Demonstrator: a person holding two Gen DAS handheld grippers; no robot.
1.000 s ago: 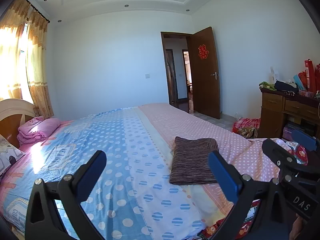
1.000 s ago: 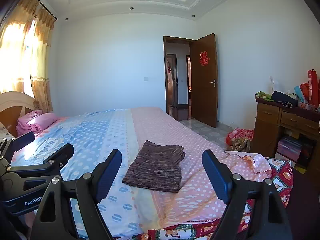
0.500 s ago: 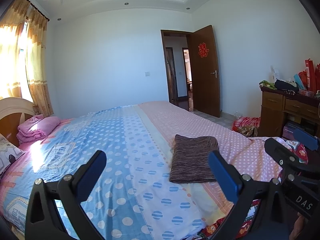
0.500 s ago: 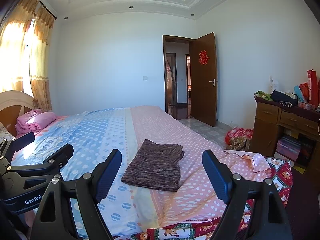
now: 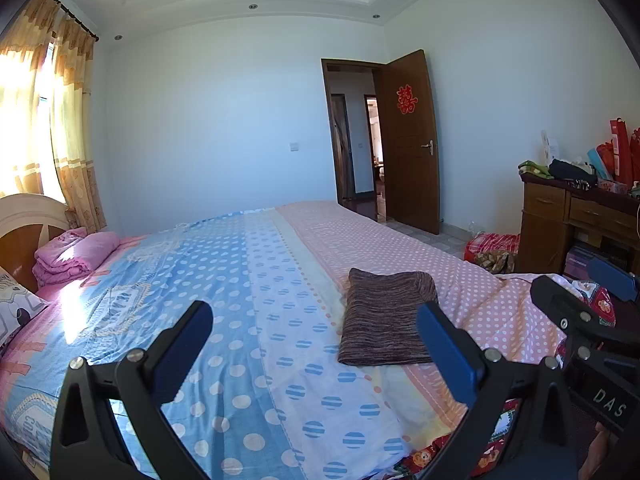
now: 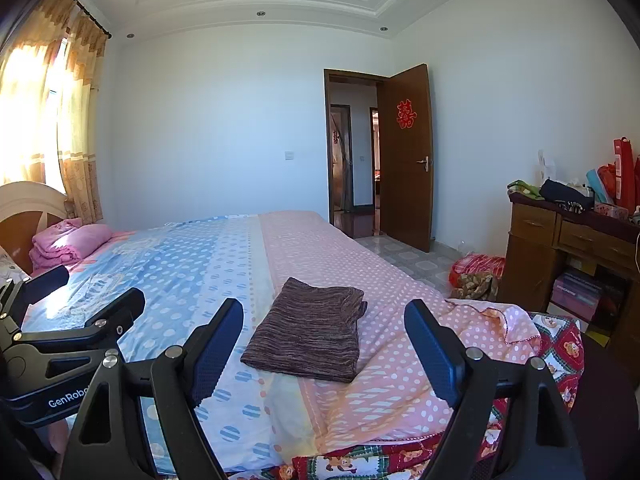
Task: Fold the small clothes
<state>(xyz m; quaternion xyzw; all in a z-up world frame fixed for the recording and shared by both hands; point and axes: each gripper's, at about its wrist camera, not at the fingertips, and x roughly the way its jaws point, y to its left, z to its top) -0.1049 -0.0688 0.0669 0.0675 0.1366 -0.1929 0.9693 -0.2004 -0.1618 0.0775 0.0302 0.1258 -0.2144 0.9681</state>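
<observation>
A brown striped knit garment (image 5: 386,316) lies folded into a neat rectangle on the bed, near its foot edge; it also shows in the right wrist view (image 6: 310,330). My left gripper (image 5: 316,344) is open and empty, held above the bed edge short of the garment. My right gripper (image 6: 324,350) is open and empty, also held back from the garment. Each gripper shows at the edge of the other's view: the right one (image 5: 592,320) and the left one (image 6: 76,320).
The bed (image 5: 240,280) has a blue and pink polka-dot cover. Folded pink bedding (image 5: 74,256) lies by the headboard. A wooden desk (image 6: 568,248) with clutter stands at right, a red bundle (image 6: 476,272) on the floor beside it. The door (image 6: 406,156) stands open.
Both views have tilted up slightly, so the garment sits a little lower in frame. Both grippers stay open and the garment has not moved.
</observation>
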